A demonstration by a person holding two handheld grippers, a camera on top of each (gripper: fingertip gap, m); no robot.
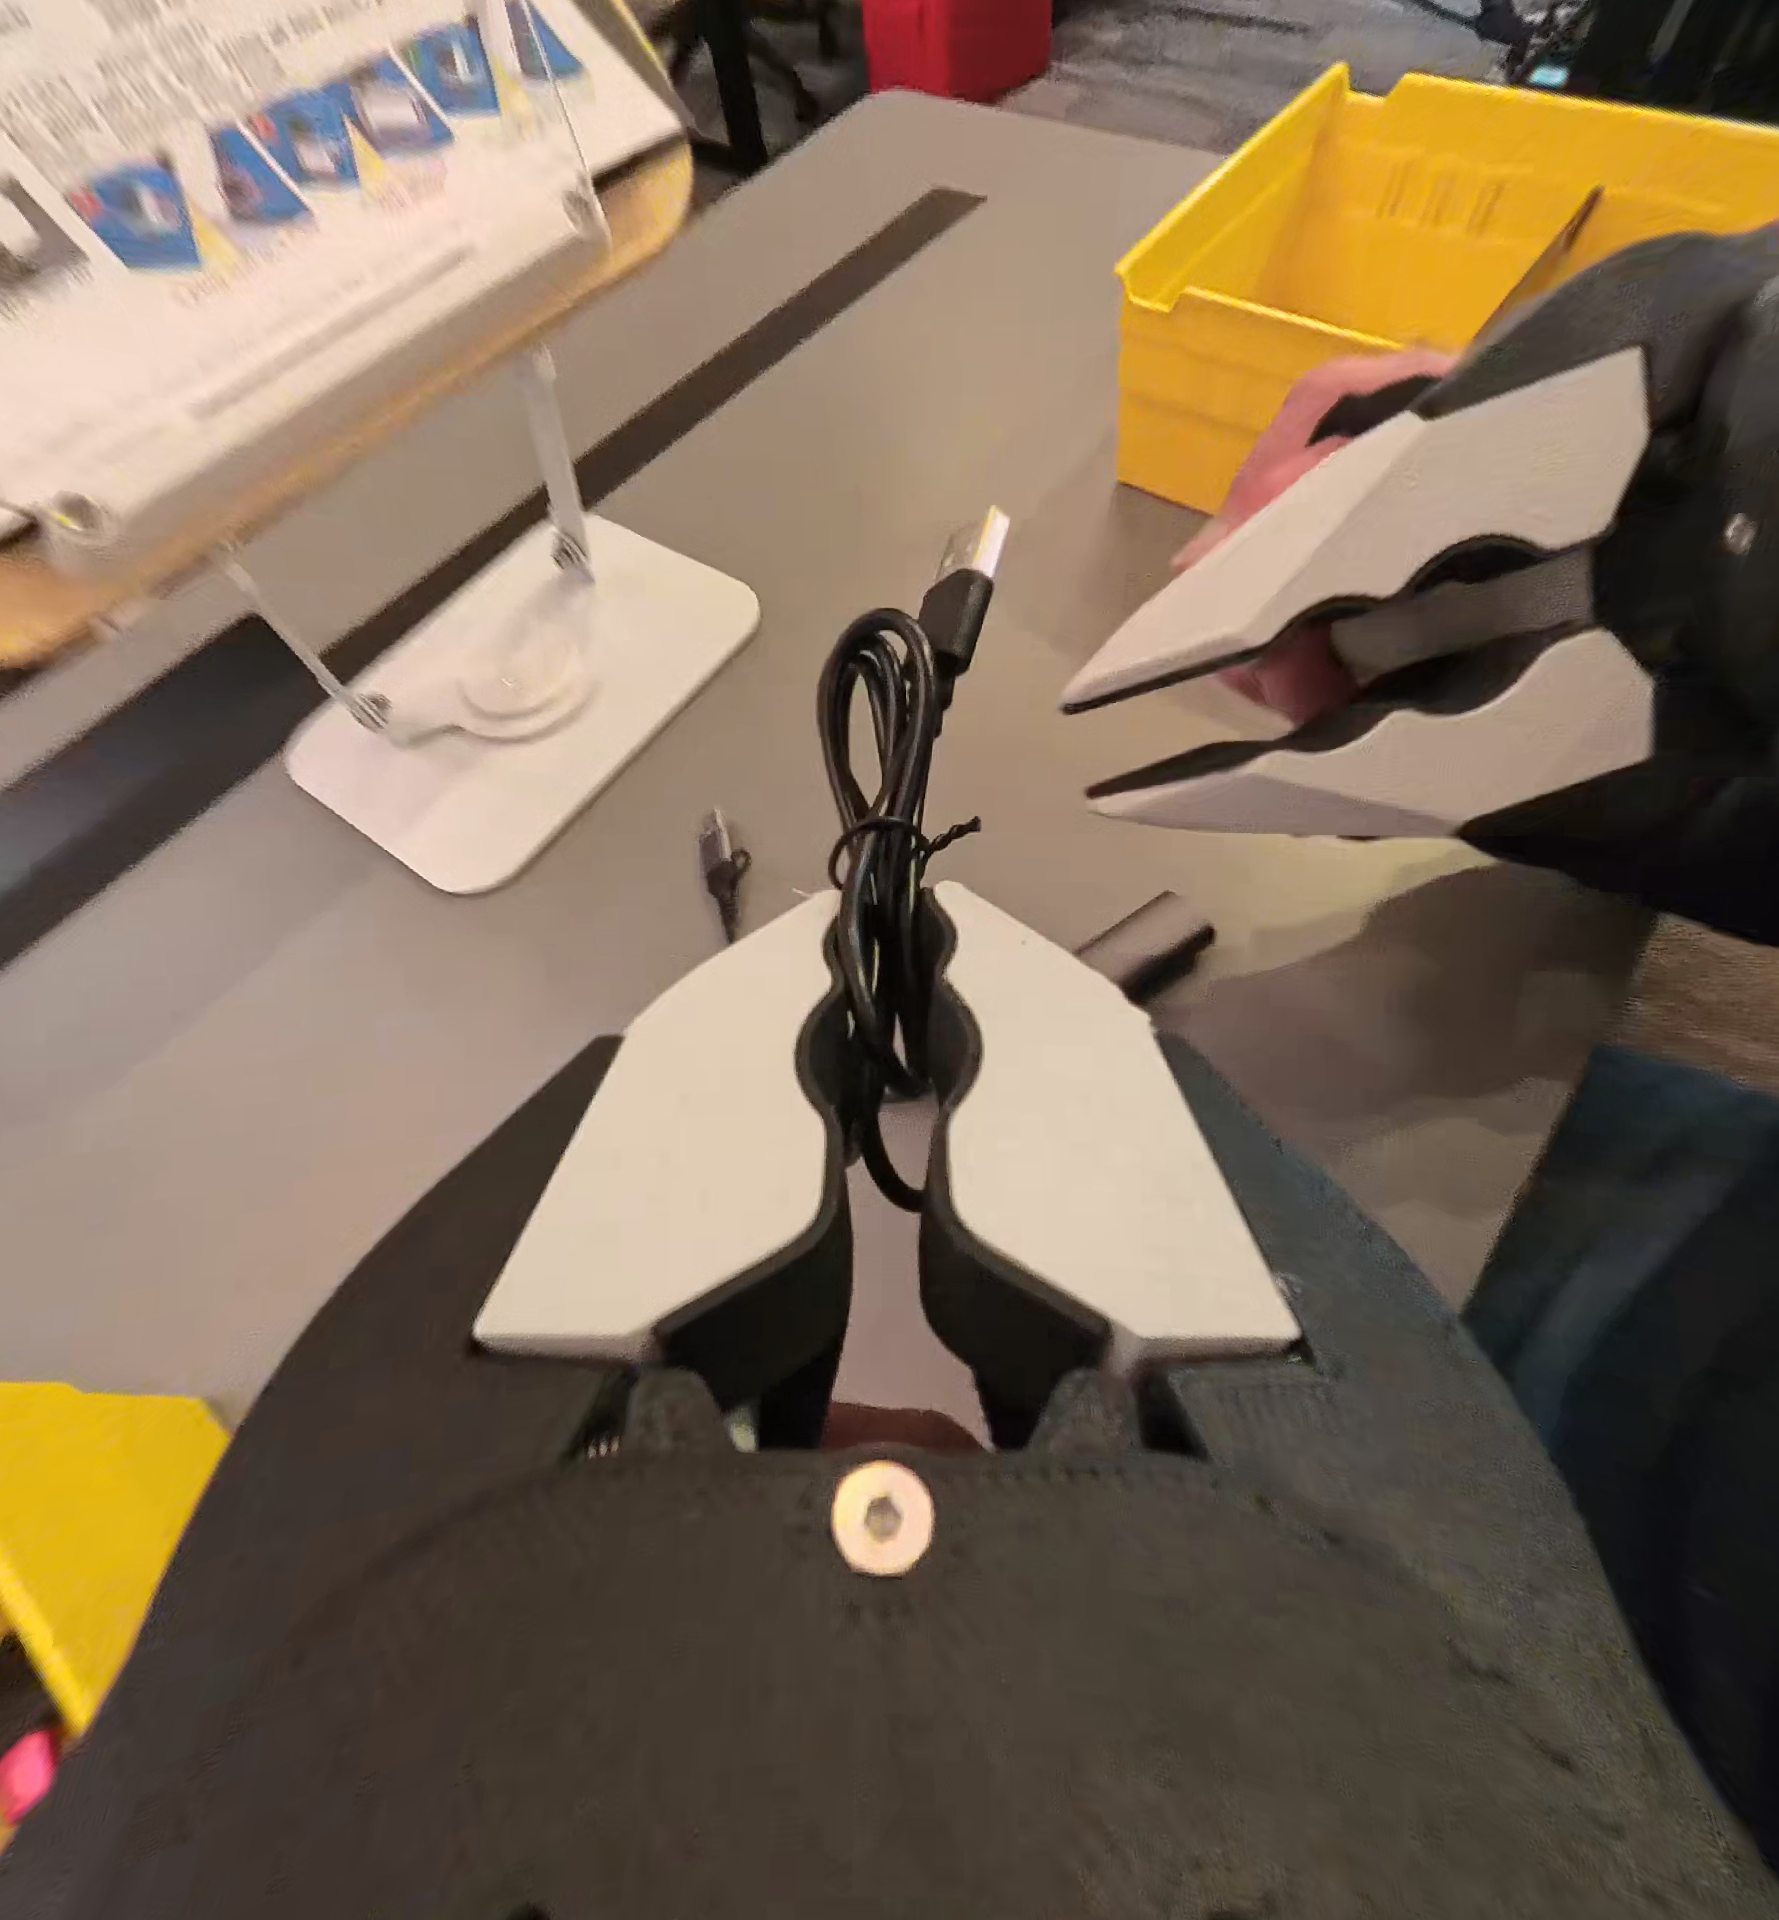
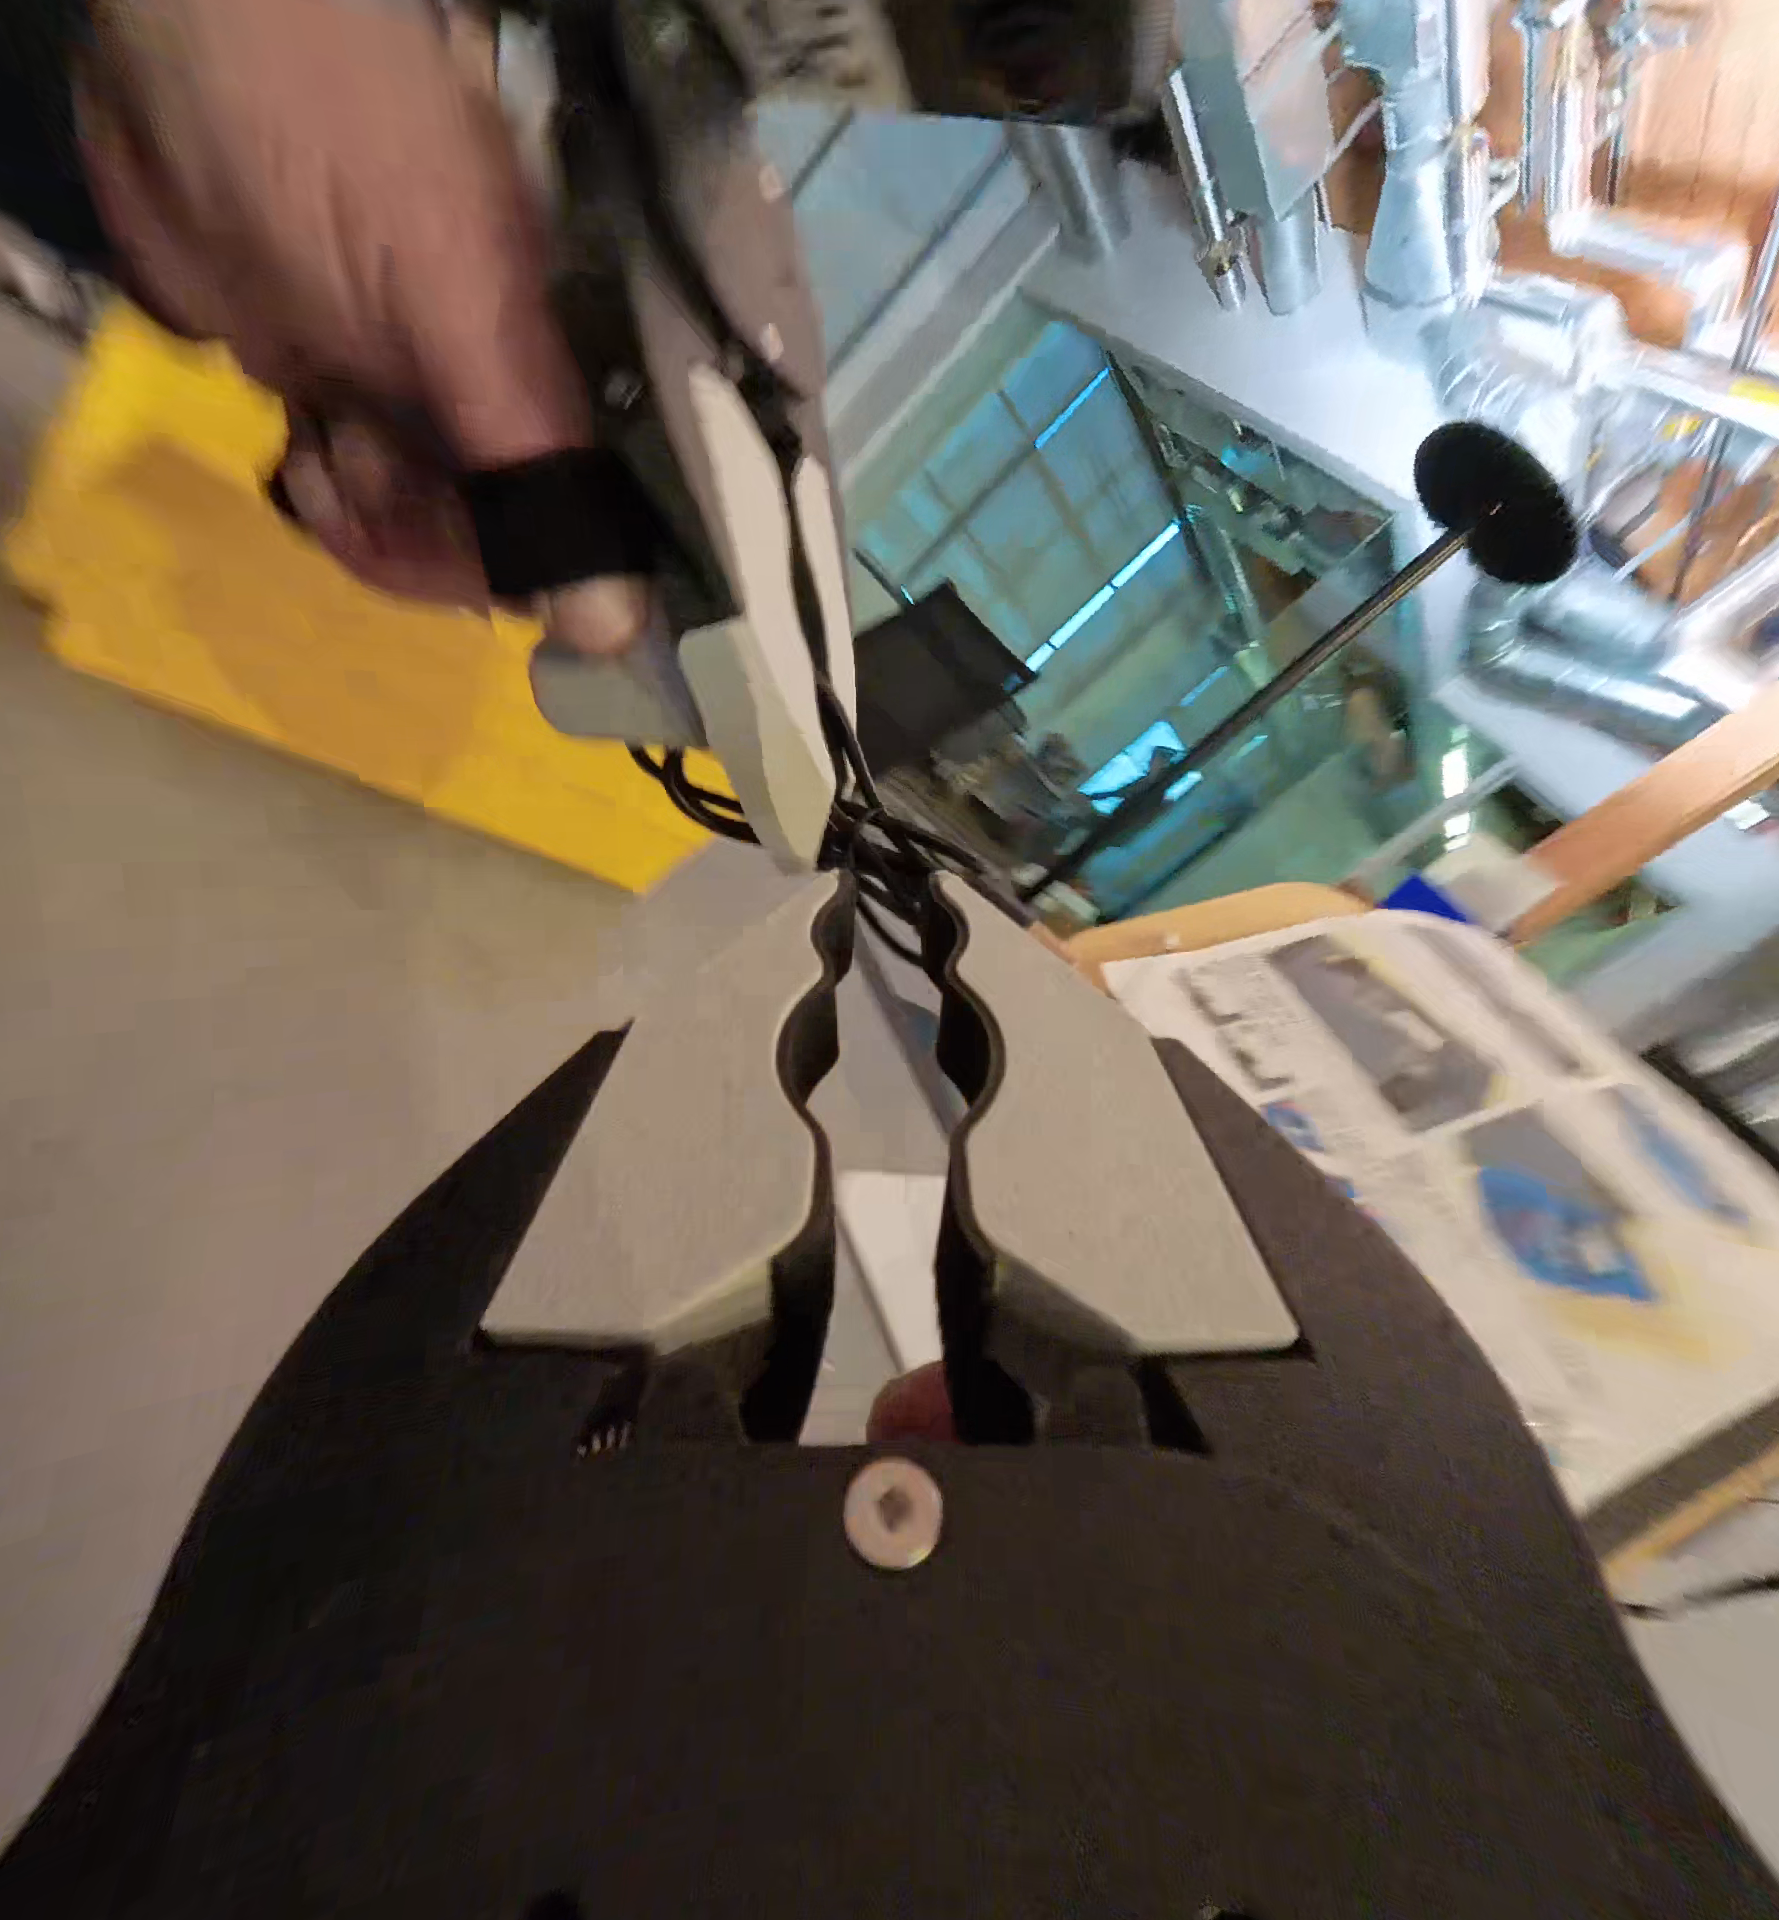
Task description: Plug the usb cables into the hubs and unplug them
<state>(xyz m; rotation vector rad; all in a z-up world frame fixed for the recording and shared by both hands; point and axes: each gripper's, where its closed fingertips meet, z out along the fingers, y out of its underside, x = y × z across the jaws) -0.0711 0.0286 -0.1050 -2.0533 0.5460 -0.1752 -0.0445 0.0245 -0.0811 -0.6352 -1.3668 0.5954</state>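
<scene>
Spanning both views: grey counter (image 1: 189, 1091) carrying a yellow bin (image 1: 1280, 343) at far right and a white stand (image 1: 521, 717) with a printed sheet (image 1: 241, 208) at far left. Nearer, at the left edge, part of a second yellow bin (image 1: 64, 1507). Holding a bundled black USB cable (image 1: 880, 831) above the counter: left hand-held gripper (image 1: 887, 904), fingers closed on the bundle, tied with a twist wire, silver plug (image 1: 978, 545) pointing up and away. Approaching from the right, near the plug but apart from it: right hand-held gripper (image 1: 1077, 748), jaws narrowly parted, gripping nothing. Lying on the counter just beside the left fingers: small black connector (image 1: 716, 836) and a dark block (image 1: 1150, 940), partly hidden, identity unclear.
</scene>
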